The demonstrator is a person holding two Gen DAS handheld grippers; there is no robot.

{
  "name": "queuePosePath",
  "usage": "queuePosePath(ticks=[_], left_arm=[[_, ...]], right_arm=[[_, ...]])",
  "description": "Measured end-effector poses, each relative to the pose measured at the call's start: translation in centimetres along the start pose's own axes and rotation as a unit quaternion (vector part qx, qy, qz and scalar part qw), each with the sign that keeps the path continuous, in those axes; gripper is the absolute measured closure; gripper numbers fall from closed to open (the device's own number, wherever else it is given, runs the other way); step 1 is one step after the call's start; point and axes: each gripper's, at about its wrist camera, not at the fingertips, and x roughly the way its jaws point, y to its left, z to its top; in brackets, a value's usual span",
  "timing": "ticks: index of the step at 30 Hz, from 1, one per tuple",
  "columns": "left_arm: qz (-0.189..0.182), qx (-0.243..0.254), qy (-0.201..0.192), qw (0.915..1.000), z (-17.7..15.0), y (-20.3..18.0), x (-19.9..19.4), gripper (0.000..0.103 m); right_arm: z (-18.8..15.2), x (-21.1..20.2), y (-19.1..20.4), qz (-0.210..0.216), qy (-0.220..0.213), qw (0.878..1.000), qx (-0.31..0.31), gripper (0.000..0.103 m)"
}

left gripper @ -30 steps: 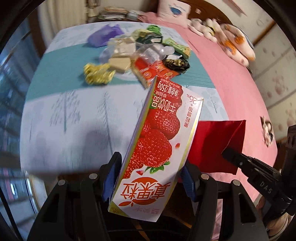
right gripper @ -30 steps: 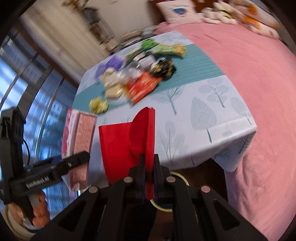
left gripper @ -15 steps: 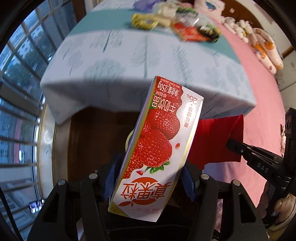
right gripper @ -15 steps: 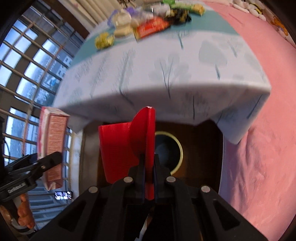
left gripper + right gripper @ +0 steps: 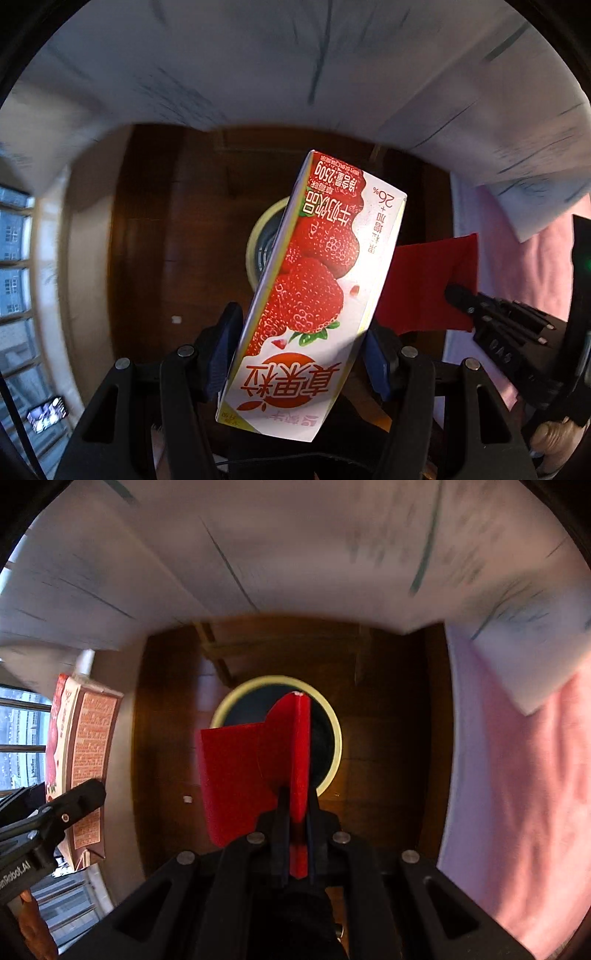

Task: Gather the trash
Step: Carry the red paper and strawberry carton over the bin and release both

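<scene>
My left gripper (image 5: 299, 354) is shut on a strawberry milk carton (image 5: 317, 280), held tilted above a round bin with a pale yellow rim (image 5: 255, 243) on the dark wooden floor. The carton hides most of the bin in the left wrist view. My right gripper (image 5: 297, 808) is shut on a folded red paper envelope (image 5: 251, 771), held right over the bin's opening (image 5: 328, 734). In the right wrist view the carton (image 5: 85, 760) and the left gripper (image 5: 74, 805) show at the left. In the left wrist view the red envelope (image 5: 432, 284) and the right gripper (image 5: 465, 299) show at the right.
The white tablecloth with tree prints (image 5: 295, 546) hangs over the table's edge above the bin. A pink bedspread (image 5: 517, 794) lies to the right. Windows (image 5: 14, 258) are at the left. A small white scrap (image 5: 187, 799) lies on the floor.
Both grippers have swung downward and lower from the tabletop with their loads. The table's trash pile has left view. The bin now sits straight ahead, larger and closer.
</scene>
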Motion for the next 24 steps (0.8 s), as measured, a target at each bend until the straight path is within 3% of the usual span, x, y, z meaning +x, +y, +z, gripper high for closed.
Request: queuePosePath(ticks=[9,13,14,16,19,24], left_arm=[[0.014,0.028,0.013,0.9994,2.1,0.6,14.0,0.043],[0.017,0.026,0.020,0.9993,2.4,0.3,16.8,0.040],[0.017,0.026,0.023,0.9993,2.4,0.2,17.3,0.038],[0.015,0.024,0.026,0.9993,2.7,0.1,18.0,0.023],[0.014,0.023,0.028,0.9992,3.1,0.4,18.2,0.019],[0.016,0.011,0.022,0.9996,3.3,1.2,16.3,0.018]], right_arm=[[0.6,14.2,-1.5,-0.001,0.021,1.000,0.007,0.094],[0.7,17.3,-1.7,0.017,0.016,1.000,0.001,0.093],[0.6,17.7,-1.8,0.016,0.015,1.000,-0.001,0.091],[0.8,18.5,-2.1,0.018,0.016,1.000,0.002,0.083],[0.9,19.1,-2.4,0.019,0.019,1.000,0.012,0.055],[1.4,17.4,-2.5,0.022,0.007,0.999,0.022,0.052]])
